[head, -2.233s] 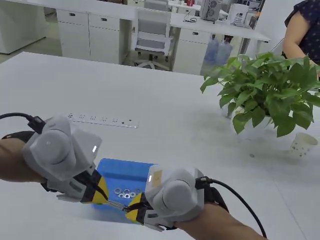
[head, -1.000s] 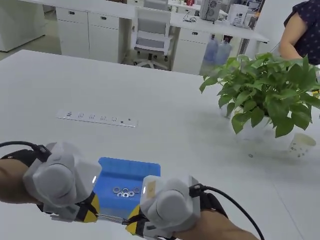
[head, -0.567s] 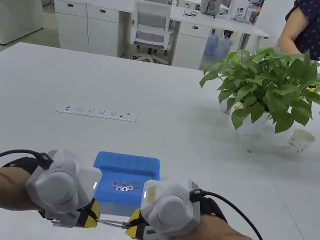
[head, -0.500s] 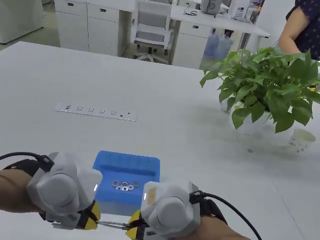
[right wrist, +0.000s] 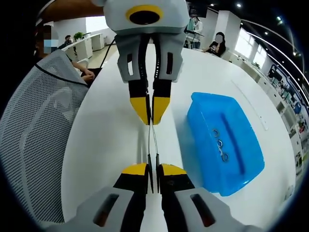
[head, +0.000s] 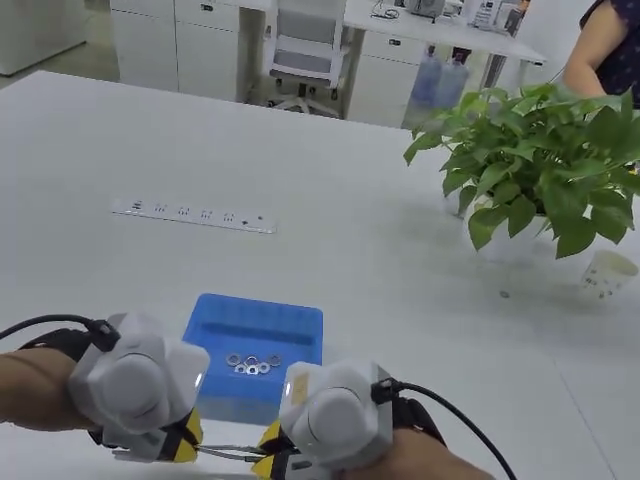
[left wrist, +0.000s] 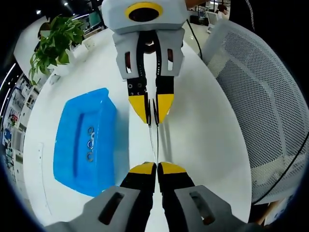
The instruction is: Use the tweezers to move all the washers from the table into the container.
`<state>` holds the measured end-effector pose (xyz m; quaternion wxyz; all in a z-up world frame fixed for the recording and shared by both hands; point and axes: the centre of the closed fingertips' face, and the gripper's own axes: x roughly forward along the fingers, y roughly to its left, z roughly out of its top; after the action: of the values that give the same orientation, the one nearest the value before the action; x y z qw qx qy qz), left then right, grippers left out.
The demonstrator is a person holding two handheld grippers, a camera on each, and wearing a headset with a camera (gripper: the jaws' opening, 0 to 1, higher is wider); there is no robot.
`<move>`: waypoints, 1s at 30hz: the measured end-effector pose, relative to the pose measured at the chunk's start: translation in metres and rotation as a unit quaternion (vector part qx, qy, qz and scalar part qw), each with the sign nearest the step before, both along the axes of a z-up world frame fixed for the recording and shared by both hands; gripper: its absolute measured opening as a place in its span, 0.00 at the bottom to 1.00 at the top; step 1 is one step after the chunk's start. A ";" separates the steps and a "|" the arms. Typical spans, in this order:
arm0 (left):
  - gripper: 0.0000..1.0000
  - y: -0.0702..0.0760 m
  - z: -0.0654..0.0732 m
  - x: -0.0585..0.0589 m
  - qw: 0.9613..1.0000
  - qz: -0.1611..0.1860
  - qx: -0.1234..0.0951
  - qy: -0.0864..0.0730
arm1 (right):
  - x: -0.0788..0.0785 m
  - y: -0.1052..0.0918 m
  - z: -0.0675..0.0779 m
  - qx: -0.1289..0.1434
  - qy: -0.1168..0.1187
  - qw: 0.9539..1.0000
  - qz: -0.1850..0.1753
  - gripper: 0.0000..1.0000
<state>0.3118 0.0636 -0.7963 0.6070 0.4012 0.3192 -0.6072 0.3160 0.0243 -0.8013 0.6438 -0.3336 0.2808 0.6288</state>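
Observation:
A blue container [head: 253, 332] sits on the white table [head: 380, 260] near its front edge, with several metal washers [head: 252, 363] inside. Just in front of it, my left gripper [head: 186, 442] and right gripper [head: 268, 462] face each other tip to tip. Both are shut on thin metal tweezers [head: 228, 453] held level between them. In the left gripper view my own jaws [left wrist: 157, 167] pinch one end of the tweezers [left wrist: 155, 140], and the right gripper [left wrist: 152, 105] holds the other. The right gripper view shows the tweezers [right wrist: 152, 140] between my jaws [right wrist: 153, 169], beside the container [right wrist: 236, 145] and washers [right wrist: 219, 143].
A potted plant [head: 540, 160] and a paper cup [head: 607, 272] stand at the far right. A white power strip [head: 192, 214] lies beyond the container. A mesh chair [left wrist: 256, 96] is close behind the table's front edge. A person [head: 610, 50] stands at the back right.
Both grippers, with the tweezers between them, have drawn back from over the container to the table just in front of it. The head camera has tilted down slightly.

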 end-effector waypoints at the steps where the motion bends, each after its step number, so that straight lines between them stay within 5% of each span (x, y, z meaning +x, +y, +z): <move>1: 0.07 0.000 -0.001 0.000 1.000 0.001 0.000 0.003 | 0.000 0.000 0.000 0.000 0.000 1.000 0.000 0.10; 30: 0.07 0.000 -0.014 -0.002 1.000 -0.003 0.013 0.018 | 0.001 -0.001 -0.013 -0.012 0.011 1.000 0.003 0.12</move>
<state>0.3098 0.0636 -0.8099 0.5941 0.3993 0.3362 -0.6120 0.3167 0.0237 -0.8143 0.6347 -0.3352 0.2944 0.6310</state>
